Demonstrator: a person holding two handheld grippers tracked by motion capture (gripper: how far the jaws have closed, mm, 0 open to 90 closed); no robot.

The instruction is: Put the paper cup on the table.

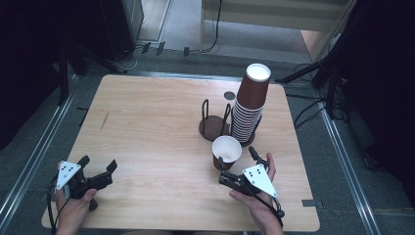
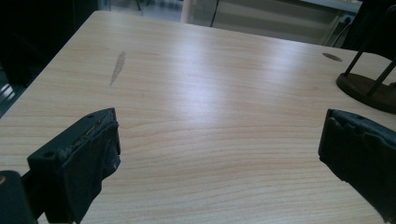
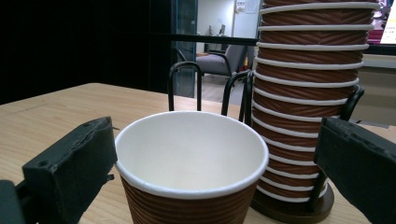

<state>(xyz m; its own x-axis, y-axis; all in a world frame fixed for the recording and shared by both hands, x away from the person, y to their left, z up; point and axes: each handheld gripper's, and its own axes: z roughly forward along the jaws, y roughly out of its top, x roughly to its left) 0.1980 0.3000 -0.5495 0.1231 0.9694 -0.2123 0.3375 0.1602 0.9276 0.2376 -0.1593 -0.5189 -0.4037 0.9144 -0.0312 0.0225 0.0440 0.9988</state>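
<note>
A single brown ribbed paper cup (image 1: 226,151) with a white inside stands upright near the table's front right. My right gripper (image 1: 236,156) is open just behind it, held in a hand. In the right gripper view the cup (image 3: 191,163) stands between the two spread jaws of that gripper (image 3: 219,154), close to the left jaw and clear of the right one. Behind it a tall stack of upside-down brown cups (image 1: 249,105) (image 3: 308,93) stands in a wire holder. My left gripper (image 1: 99,164) (image 2: 219,144) is open over bare wood at the front left.
A second wire holder (image 1: 215,122) (image 2: 369,88) on a dark round base stands left of the stack with no cups in it. The wooden table (image 1: 156,127) has a dark streak (image 1: 103,121) at its left and a grey disc (image 1: 229,95) at the back. Tripod legs stand on the floor around the table.
</note>
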